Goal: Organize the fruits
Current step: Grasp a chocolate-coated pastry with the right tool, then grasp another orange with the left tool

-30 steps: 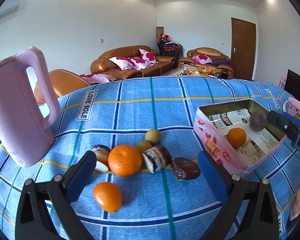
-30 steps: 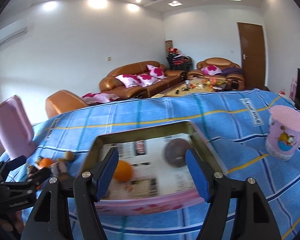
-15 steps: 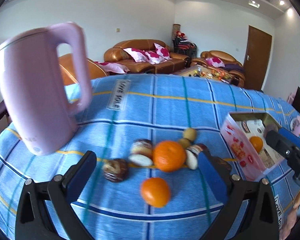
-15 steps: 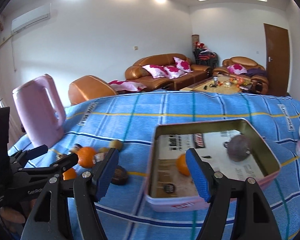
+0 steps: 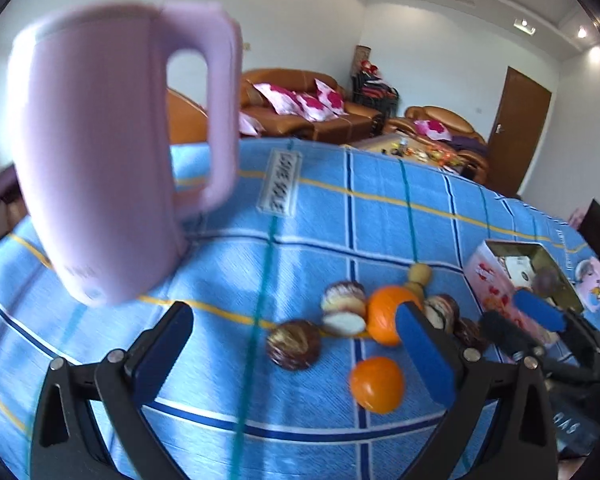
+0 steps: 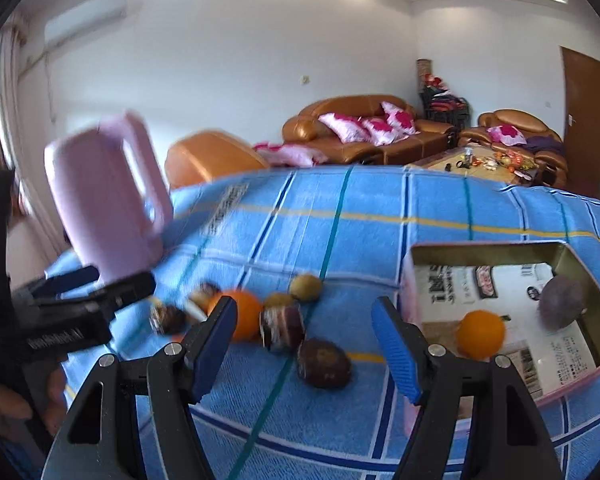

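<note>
A cluster of fruit lies on the blue checked cloth: a large orange [image 5: 382, 320], a smaller orange [image 5: 376, 384], dark brown fruits [image 5: 294, 344], cut mangosteens [image 5: 342, 306] and small yellow-green fruits [image 5: 420, 274]. The pink tin [image 6: 516, 396] on the right holds an orange [image 6: 481, 334] and a purple fruit [image 6: 560, 307]. My left gripper [image 5: 290, 352] is open and empty, just in front of the cluster. My right gripper [image 6: 304, 346] is open and empty, above a dark brown fruit [image 6: 324, 363] left of the tin.
A tall pink kettle [image 5: 100, 168] stands at the table's left side, close to the left gripper. A small pink cup [image 5: 594, 284] sits beyond the tin. Sofas and a coffee table are behind.
Both grippers have swung left, away from the tin and toward the fruit cluster. The kettle now looms larger in the left wrist view. Both stay open and empty.
</note>
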### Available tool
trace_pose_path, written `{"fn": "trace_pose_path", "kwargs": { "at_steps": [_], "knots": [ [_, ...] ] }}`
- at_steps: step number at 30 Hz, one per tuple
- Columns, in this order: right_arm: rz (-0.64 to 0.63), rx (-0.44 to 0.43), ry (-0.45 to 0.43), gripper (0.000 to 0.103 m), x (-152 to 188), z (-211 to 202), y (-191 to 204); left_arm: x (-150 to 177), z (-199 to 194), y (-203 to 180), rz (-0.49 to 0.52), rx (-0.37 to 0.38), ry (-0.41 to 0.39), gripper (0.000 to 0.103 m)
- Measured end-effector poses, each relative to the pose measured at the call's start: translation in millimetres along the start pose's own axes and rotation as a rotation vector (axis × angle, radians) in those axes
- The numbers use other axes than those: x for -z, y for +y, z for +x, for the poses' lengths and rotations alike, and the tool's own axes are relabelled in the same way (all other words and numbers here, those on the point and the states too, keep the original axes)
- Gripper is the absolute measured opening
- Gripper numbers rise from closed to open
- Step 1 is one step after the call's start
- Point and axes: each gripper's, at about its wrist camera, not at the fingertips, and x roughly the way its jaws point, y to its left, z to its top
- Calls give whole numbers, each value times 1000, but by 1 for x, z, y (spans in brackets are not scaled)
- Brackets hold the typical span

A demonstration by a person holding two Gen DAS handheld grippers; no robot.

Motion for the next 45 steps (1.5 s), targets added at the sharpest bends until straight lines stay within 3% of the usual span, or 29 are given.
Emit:
{"fn": "trace_pose_path", "kwargs": {
  "at_steps": [3, 10, 16, 22, 24, 25, 27, 32, 36, 38, 45],
  "knots": [
    [-67, -2, 38, 64, 4, 3, 4, 7, 8, -8, 36, 23, 34, 102],
    [-184, -11, 113, 53, 7, 13, 10, 11, -5, -27, 167, 65, -4, 102],
    [-223, 2, 188, 52, 9, 30, 14, 13, -3, -29, 209, 89, 32, 100],
    [-355, 90, 240, 51, 13, 46, 27, 19, -2, -36, 253, 115, 60, 97],
    [-341, 82, 253, 48, 11, 46, 24, 21, -1, -37, 271, 118, 72, 97],
    [-343, 104, 261, 37, 11, 45, 22, 22, 0, -38, 275, 120, 80, 97],
    [-349, 99, 264, 33, 12, 43, 19, 23, 4, -38, 273, 133, 102, 93],
    [-292, 59, 210, 33, 18, 24, 15, 24, 8, -38, 259, 140, 116, 83],
    [-121, -72, 64, 33, 10, -4, -1, 24, 13, -37, 235, 163, 128, 78],
    [-99, -82, 26, 33, 9, -10, -4, 23, 13, -38, 236, 159, 124, 76],
    [-73, -97, 8, 33, 7, -11, -6, 24, 12, -40, 248, 173, 122, 67]
  ]
}}
